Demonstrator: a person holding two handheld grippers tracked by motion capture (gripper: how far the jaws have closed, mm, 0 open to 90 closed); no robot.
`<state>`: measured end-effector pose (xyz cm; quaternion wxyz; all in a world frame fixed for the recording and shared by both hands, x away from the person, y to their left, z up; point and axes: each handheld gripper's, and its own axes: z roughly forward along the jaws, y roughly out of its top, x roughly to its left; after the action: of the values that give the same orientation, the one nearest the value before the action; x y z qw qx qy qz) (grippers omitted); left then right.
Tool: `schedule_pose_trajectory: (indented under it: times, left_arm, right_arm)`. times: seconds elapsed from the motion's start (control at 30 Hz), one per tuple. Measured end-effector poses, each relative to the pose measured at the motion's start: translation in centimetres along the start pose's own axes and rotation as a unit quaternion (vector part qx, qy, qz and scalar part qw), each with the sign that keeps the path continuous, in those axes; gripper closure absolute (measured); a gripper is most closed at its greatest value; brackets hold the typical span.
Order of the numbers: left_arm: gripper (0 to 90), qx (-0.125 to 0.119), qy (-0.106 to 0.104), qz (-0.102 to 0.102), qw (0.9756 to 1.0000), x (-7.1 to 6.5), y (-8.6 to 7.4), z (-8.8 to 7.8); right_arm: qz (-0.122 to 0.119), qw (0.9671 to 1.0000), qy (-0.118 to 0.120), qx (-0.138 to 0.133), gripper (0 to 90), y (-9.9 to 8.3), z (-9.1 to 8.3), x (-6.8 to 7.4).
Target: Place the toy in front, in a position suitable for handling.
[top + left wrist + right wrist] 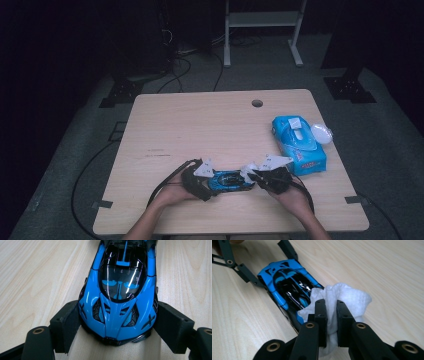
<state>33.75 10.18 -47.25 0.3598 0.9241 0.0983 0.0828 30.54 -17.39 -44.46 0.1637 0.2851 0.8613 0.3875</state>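
Wooden table [200, 125] | left gripper [117, 325] clamps toy car [120, 290] | right gripper [331, 312] pinches wipe [344, 297]

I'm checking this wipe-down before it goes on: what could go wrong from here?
1. The left gripper clamps only the nose of the blue toy car; a push from the wipe could twist the glossy body out of the jaws.
2. The right gripper pinches just a fold of the white tissue, which might slip out or tear while rubbing.
3. The tissue pack lies close beside the right hand and could get knocked.
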Motion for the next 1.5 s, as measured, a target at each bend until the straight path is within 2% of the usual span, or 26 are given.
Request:
schedule_pose_trajectory:
  times: [0.07, 0.1, 0.13, 0.23, 0.27, 0.33, 0.47, 0.57, 0.67, 0.83, 0.97, 1.03, 1.1, 1.33, 1.4, 1.5]
  left_arm:
    - [24.3, 0.001, 0.0, 0.002, 1.0, 0.0, 0.0, 0.0]
    - [24.3, 0.001, 0.0, 0.002, 1.0, 0.0, 0.0, 0.0]
    - [24.3, 0.0, 0.0, 0.001, 1.0, 0.0, 0.0, 0.0]
    - [24.3, 0.0, -0.001, 0.0, 1.0, 0.0, 0.0, 0.0]
    - [24.3, -0.002, -0.001, -0.001, 1.0, 0.0, 0.0, 0.0]
    - [24.3, -0.003, -0.001, -0.001, 1.0, 0.0, -0.1, 0.0]
    - [24.4, -0.002, -0.002, 0.001, 1.0, 0.0, -0.1, 0.0]
    - [24.5, -0.003, -0.003, 0.005, 1.0, 0.0, 0.0, 0.0]
    - [24.7, -0.003, -0.002, 0.004, 1.0, -0.1, 0.0, 0.1]
    - [24.6, -0.004, -0.004, 0.002, 1.0, 0.0, 0.0, 0.1]
    - [24.7, -0.007, -0.004, 0.003, 1.0, 0.0, -0.1, 0.1]
    - [24.7, -0.006, -0.005, 0.007, 0.9999, 0.1, -0.1, 0.0]
    - [24.8, -0.008, -0.004, 0.005, 0.9999, 0.0, -0.1, 0.1]
    - [24.8, -0.006, -0.004, 0.004, 1.0, 0.0, 0.0, 0.2]
    - [24.8, -0.008, -0.004, 0.005, 0.9999, 0.0, 0.0, 0.2]
    - [24.9, -0.008, -0.006, 0.007, 0.9999, 0.0, 0.0, 0.2]
  right_arm:
    - [0.015, 0.9998, 0.008, -0.009, 81.7, -0.3, -0.4, -0.3]
    - [0.015, 0.9998, 0.008, -0.009, 81.7, -0.3, -0.4, -0.3]
    - [0.027, 0.9988, 0.032, -0.025, 81.7, -0.2, -0.5, -0.1]
    - [0.025, 0.9979, 0.05, -0.033, 81.7, 0.1, -0.3, 0.4]
    - [0.006, 0.998, 0.059, -0.022, 81.7, 0.5, 0.6, 1.2]
    - [-0.011, 0.9984, 0.055, -0.006, 81.7, 0.5, 1.2, 1.8]
    - [-0.016, 0.9989, 0.044, 0.002, 81.7, 0.5, 1.0, 1.4]
    - [-0.006, 0.9993, 0.035, 0.008, 81.7, -0.3, 0.4, 0.5]
    - [-0.007, 0.9995, 0.03, 0.009, 81.7, -0.3, 0.3, 0.6]
    - [-0.007, 0.9991, 0.042, 0.001, 81.7, 0.2, 1.0, 1.3]
    - [-0.004, 0.9989, 0.046, 0.005, 81.6, 0.1, 0.8, 1.0]
    - [-0.007, 0.9994, 0.033, 0.011, 81.7, -0.2, 0.4, 0.6]
    - [0.008, 0.9991, 0.04, 0.009, 81.7, -0.4, 0.2, 0.2]
    - [0.002, 0.9986, 0.052, 0.004, 81.6, 0.4, 1.1, 1.2]
    - [0.003, 0.9985, 0.054, 0.004, 81.6, 0.3, 1.0, 1.0]
    - [-0.001, 0.9992, 0.035, 0.017, 81.6, 0.0, 0.5, 0.5]
